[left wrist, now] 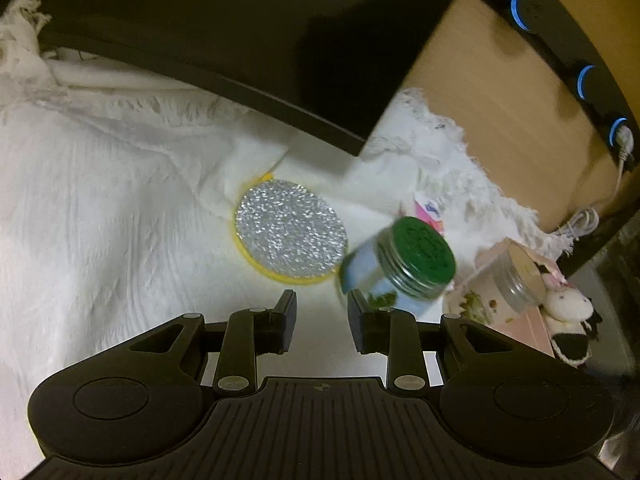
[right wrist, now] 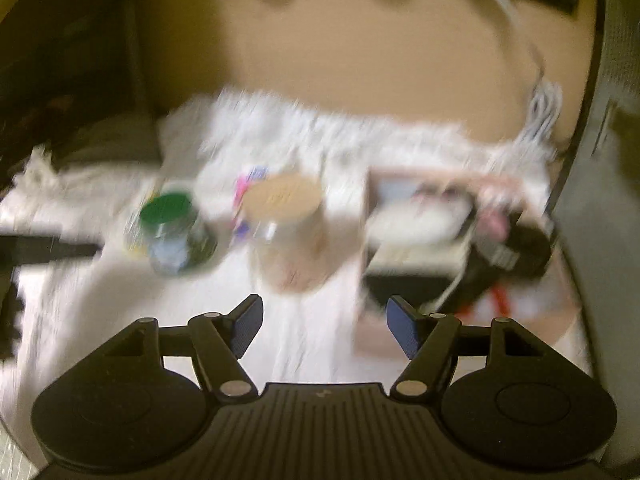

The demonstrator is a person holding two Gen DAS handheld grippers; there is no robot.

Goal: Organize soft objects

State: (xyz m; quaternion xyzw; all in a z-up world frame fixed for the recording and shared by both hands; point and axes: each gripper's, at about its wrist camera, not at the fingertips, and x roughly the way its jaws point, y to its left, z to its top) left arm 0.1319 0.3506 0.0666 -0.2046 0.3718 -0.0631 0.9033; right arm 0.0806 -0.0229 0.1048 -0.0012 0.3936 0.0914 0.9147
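While both grippers hang empty over the white cloth (left wrist: 100,200), the step in hand looks like a reach between picks: the left gripper (left wrist: 322,312) stands narrowly parted with nothing between its pads, the right gripper (right wrist: 324,328) released wide. Soft things wait: a round sponge (left wrist: 290,232) lies just beyond the left gripper, a plush toy (left wrist: 568,316) at the far right by a pink box (left wrist: 532,320). Next, I judge, is lowering squarely over the sponge, clear of the green-lidded jar (left wrist: 404,268) beside it
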